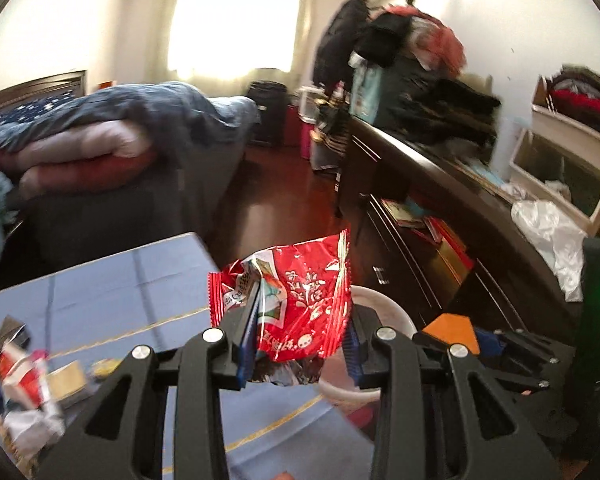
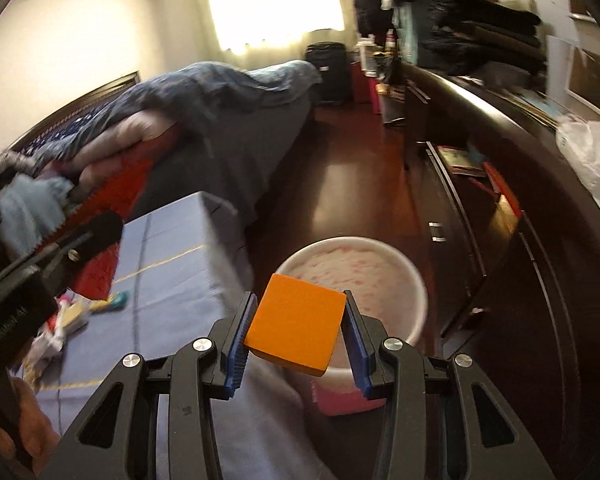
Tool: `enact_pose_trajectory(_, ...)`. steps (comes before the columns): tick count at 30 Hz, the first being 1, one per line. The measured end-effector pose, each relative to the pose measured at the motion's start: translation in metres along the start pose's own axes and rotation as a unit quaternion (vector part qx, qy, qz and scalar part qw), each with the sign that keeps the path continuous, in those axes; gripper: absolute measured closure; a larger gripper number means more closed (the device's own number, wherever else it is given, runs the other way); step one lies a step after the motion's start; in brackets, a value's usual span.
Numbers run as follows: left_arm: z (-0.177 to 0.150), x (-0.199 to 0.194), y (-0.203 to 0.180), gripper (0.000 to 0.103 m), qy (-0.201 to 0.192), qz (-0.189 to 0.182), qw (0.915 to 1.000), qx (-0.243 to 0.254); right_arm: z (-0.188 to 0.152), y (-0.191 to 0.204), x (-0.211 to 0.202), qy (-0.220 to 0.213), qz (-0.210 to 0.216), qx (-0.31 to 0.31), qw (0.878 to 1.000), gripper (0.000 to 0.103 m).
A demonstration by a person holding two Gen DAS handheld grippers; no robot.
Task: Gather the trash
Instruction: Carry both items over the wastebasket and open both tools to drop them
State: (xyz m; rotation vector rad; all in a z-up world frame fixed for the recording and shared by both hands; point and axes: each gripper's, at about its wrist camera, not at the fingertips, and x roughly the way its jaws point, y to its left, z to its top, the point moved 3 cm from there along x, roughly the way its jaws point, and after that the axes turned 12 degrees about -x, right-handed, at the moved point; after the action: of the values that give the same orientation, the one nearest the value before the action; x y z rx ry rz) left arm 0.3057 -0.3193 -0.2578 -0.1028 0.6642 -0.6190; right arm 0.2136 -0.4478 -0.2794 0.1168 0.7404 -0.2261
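A bed [image 2: 236, 128] covered by a rumpled blue-grey quilt [image 2: 204, 92] is seen beyond the blue cloth-covered tabletop [image 2: 172, 264]. A long dark wooden dresser [image 2: 512, 184] is stacked with folded dark clothes [image 1: 444, 112]. A black suitcase [image 2: 327, 72] is placed below the bright curtained window [image 2: 272, 0].

Both wrist cameras look forward along the fingers, close above the table [image 1: 100, 280], toward the far window [image 2: 272, 0]; both show the bin [image 2: 416, 292].

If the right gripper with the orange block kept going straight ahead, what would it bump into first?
Probably the white bin. The right gripper, shut on the orange block, points forward and down, and the bin's open mouth lies just beyond its fingers. Depth is hard to judge, so it might pass over the near rim.
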Motion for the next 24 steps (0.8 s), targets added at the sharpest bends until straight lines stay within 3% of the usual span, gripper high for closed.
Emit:
enact_pose_trajectory(7, -0.001, 0.071, -0.021, 0.067, 0.049, -0.024, 0.9985, -0.003, 0.002, -0.038, 0.033, 0.009, -0.021, 0.020, 1.000, 0.060)
enact_pose_trajectory(15, -0.007, 0.138, -0.033, 0.062, 0.115, -0.055, 0.9917, -0.014, -0.006, -0.061, 0.084, 0.048, -0.011, 0.034, 0.998, 0.060)
enact_pose_trajectory(18, -0.006, 0.155, -0.034, 0.054, 0.125, -0.060, 0.9900, -0.024, -0.008, -0.065, 0.098, 0.056, -0.012, 0.027, 0.998, 0.059)
enact_pose_trajectory(20, -0.006, 0.162, -0.035, 0.042, 0.134, -0.072, 0.9878, -0.034, -0.009, -0.067, 0.105, 0.057, -0.017, 0.024, 0.998, 0.054)
enact_pose_trajectory(24, -0.004, 0.170, -0.033, 0.034, 0.146, -0.082, 0.9847, -0.049, -0.011, -0.073, 0.115, 0.062, -0.022, 0.027, 0.998, 0.047)
